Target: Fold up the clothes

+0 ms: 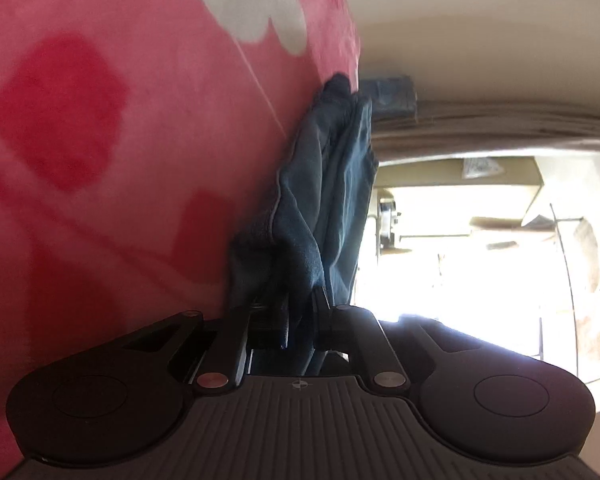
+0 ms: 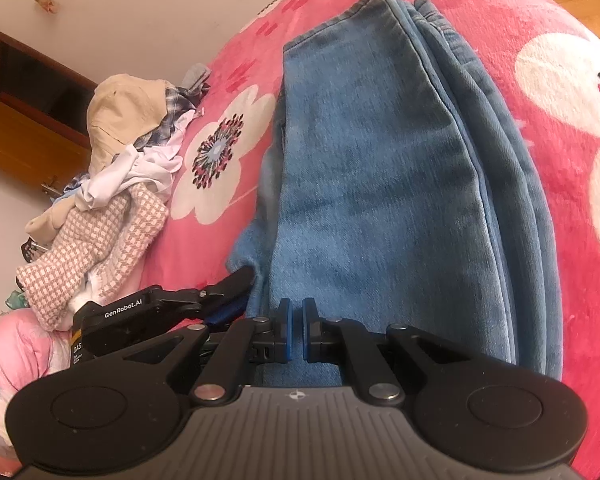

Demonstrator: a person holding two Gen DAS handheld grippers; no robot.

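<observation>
Folded blue jeans lie lengthwise on a pink flowered blanket. My right gripper is shut, its blue pads almost touching, low over the near end of the jeans with no fold seen between them. From the left, my left gripper reaches the jeans' near left corner. In the left wrist view, which is rolled sideways, a bunched flap of the jeans runs between the fingers of the left gripper, which is shut on it. The blanket fills the left side of that view.
A heap of loose clothes, beige, plaid, white and pink-checked, sits on the blanket left of the jeans. Behind the heap stands a wooden cabinet against the wall. A bright window and curtain show beyond the bed's edge.
</observation>
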